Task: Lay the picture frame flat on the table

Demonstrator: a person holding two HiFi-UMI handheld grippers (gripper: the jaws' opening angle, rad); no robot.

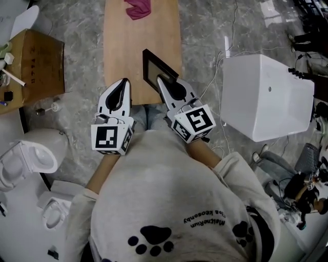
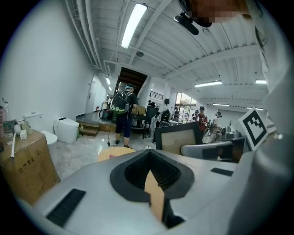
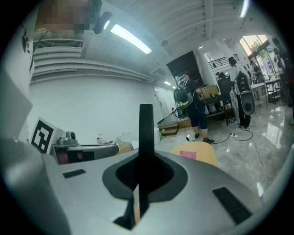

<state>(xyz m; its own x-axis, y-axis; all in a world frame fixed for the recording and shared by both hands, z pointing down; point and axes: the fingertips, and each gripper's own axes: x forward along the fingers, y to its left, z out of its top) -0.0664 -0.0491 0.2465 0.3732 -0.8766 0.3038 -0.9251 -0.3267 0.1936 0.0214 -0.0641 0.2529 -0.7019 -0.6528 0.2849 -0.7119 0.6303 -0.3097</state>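
Observation:
A black picture frame point(image 1: 158, 71) stands on edge near the front of the wooden table point(image 1: 123, 46). In the left gripper view its pale panel point(image 2: 177, 138) faces the camera. My right gripper point(image 1: 163, 82) is shut on the frame's near side. In the right gripper view the frame shows as a thin black bar point(image 3: 146, 133) rising from between the pressed jaws point(image 3: 145, 161). My left gripper point(image 1: 124, 83) hovers at the table's front edge, left of the frame, shut with nothing in it point(image 2: 149, 156).
A pink cloth point(image 1: 138, 8) lies at the table's far end. A cardboard box point(image 1: 32, 57) stands on the left, with white toilets point(image 1: 32, 153) on the floor below it. A white box point(image 1: 266, 94) and cables sit to the right. People stand far off in the room.

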